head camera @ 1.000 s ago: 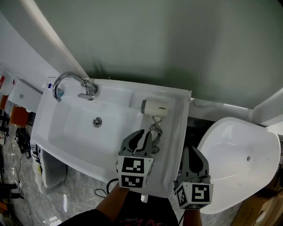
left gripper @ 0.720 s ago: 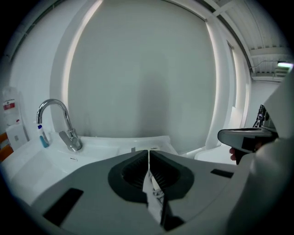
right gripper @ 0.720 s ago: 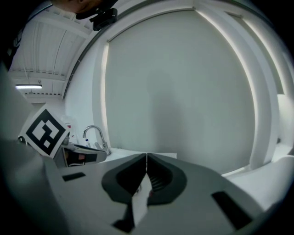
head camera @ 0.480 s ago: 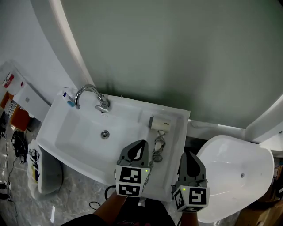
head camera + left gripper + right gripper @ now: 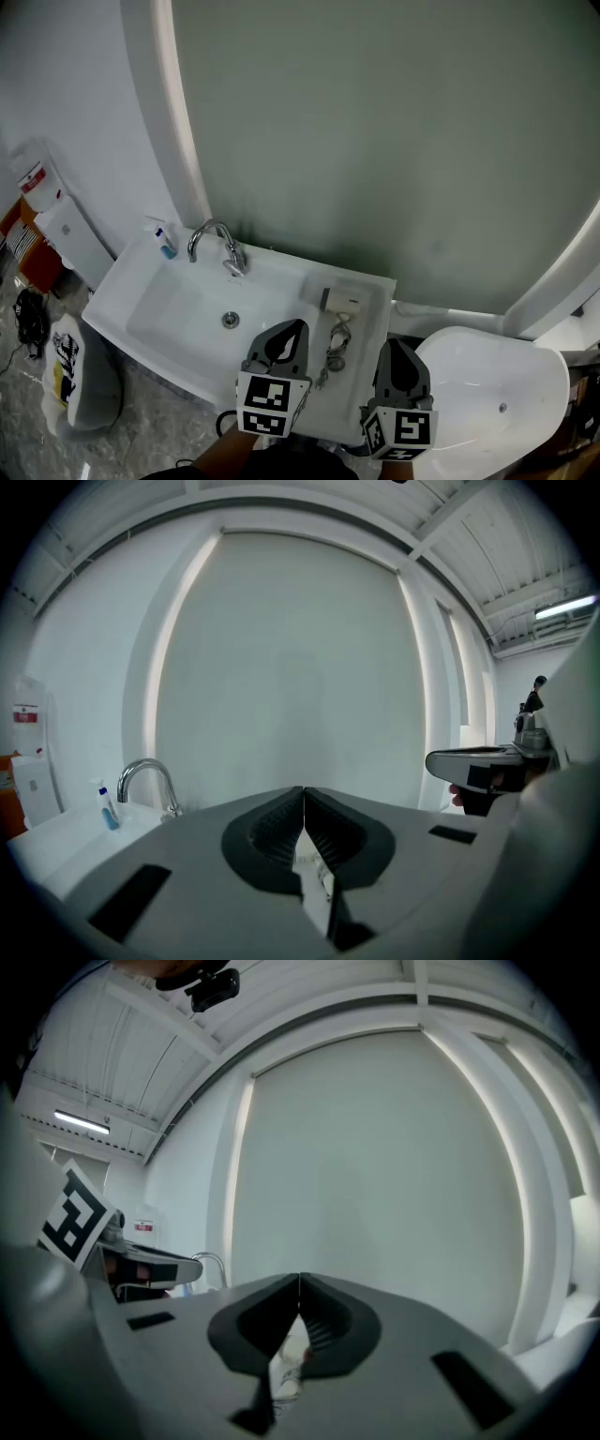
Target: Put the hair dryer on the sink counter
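The hair dryer (image 5: 344, 300) lies on the flat surface (image 5: 367, 349) to the right of the basin (image 5: 178, 314), close to the back wall. Its body runs crosswise, along the wall, and its cord (image 5: 335, 343) trails in loops toward the person.

Both claws hang at the near edge of the sink, pointing toward the wall. The left claw (image 5: 289, 336) has its jaws pressed together with nothing between them. The right claw (image 5: 397, 356) is the same, closed and empty.

The dryer sits beyond both claws and between their lines, a little right of the left claw and a little left of the right one. The left claw looks the nearer, with the cord just beside its tip, while the right claw hangs off the sink's right-hand edge.

As I see it, the dryer is already where the task wants it. Any further reach would go straight ahead from the left claw and meet the body side-on.
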{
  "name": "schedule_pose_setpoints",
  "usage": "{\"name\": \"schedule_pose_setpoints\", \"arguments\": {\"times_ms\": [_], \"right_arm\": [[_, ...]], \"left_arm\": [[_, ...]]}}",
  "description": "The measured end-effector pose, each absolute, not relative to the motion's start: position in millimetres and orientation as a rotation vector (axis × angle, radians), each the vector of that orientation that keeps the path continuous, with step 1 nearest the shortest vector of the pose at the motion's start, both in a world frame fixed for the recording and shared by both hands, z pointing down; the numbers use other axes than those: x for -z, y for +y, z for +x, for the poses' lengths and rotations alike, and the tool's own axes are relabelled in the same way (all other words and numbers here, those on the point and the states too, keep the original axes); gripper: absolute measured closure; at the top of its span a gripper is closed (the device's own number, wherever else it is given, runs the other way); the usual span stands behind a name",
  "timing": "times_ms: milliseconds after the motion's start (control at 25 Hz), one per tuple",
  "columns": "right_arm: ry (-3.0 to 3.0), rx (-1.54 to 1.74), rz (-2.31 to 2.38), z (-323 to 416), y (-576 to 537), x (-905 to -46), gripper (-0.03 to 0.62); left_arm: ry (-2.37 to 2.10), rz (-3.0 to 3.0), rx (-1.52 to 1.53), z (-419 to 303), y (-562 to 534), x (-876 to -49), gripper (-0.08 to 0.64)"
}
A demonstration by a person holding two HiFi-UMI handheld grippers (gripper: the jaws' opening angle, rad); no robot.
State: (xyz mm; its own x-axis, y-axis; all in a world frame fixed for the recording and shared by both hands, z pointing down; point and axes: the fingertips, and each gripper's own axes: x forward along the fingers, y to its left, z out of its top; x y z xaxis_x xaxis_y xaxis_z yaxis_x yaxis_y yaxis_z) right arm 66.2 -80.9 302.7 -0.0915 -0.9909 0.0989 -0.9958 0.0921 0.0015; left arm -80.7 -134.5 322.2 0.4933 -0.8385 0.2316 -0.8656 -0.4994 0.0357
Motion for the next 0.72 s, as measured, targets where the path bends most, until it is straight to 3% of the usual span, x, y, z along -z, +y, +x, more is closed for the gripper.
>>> {"name": "schedule_pose_setpoints", "arguments": {"times_ms": [720], "right_arm": [[-2.230,0.078,2.146,49.5,-67.4,-260.3,0.572]], "left_arm": [[-1.476,2.749,-0.067,-96.8,-122.3,-257.9,0.546]]}}
